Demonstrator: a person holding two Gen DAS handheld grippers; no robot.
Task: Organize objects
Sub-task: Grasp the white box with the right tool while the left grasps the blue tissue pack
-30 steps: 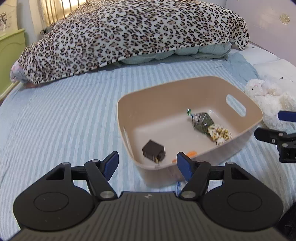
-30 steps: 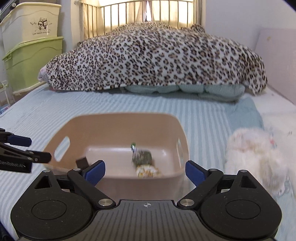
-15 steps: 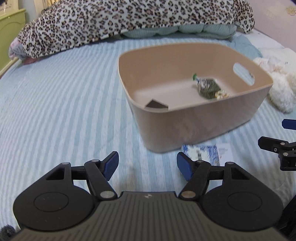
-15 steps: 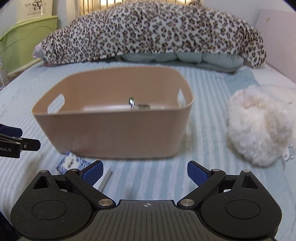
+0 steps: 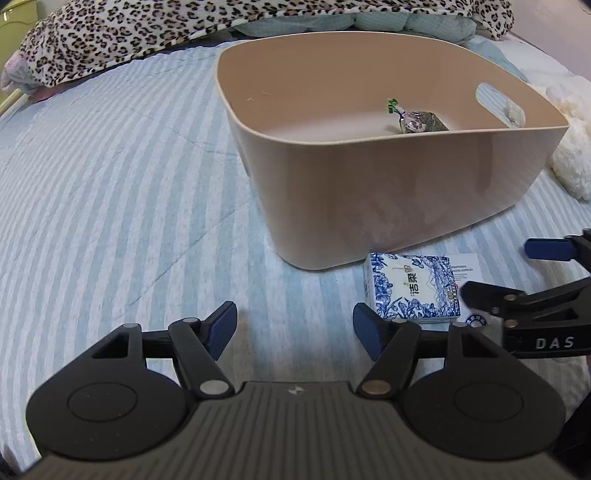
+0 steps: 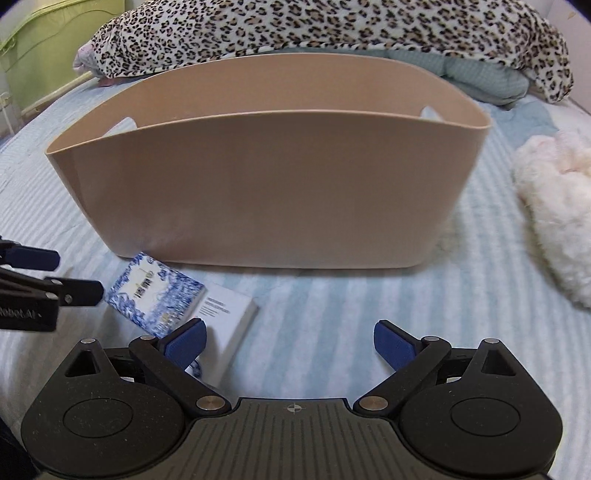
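Note:
A beige plastic bin (image 5: 388, 192) stands on the striped bed; it also shows in the right wrist view (image 6: 266, 192). A small clear bag with dark contents (image 5: 417, 121) lies inside it. A blue-and-white patterned box (image 5: 412, 286) lies on the sheet just in front of the bin, on top of a white box (image 6: 225, 317); the patterned box also shows in the right wrist view (image 6: 155, 293). My left gripper (image 5: 293, 330) is open and empty, low over the sheet, left of the box. My right gripper (image 6: 290, 345) is open and empty, right of the boxes.
A white plush toy (image 6: 554, 206) lies right of the bin. A leopard-print duvet (image 6: 332, 33) is piled behind it. Green storage boxes (image 6: 48, 48) stand at the far left. The striped sheet (image 5: 110, 184) stretches to the left of the bin.
Both grippers have dropped lower and come closer to the bed in front of the bin. The patterned box and the white box came into view; most of the bin's contents went out of sight.

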